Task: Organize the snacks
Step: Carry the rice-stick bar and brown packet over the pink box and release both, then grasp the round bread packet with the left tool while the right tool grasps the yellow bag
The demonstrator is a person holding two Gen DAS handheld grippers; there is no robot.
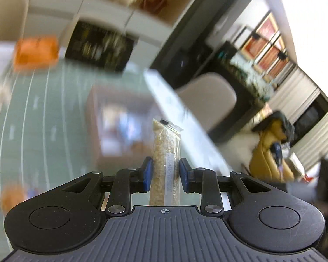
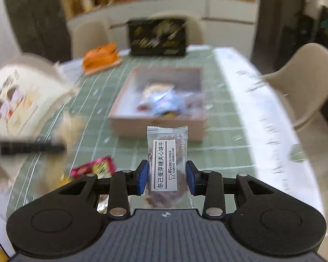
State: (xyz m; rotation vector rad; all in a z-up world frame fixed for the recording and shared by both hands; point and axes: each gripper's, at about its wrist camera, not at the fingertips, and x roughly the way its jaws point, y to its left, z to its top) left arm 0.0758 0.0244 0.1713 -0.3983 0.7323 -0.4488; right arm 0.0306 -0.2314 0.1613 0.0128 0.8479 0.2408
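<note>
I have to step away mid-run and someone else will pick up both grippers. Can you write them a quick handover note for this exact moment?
Left gripper: shut on a clear-wrapped grain bar, held off the table.
Right gripper: shut on a clear-wrapped biscuit packet with a white label, also lifted.
Shallow box on the green mat just ahead of the right gripper; it already holds several wrapped snacks, too blurred to identify.
Still loose on the mat: an orange pack at the far side and a pink packet near the left edge.
Left to do, likely: drop both held snacks in the box, then collect the loose ones.
</note>
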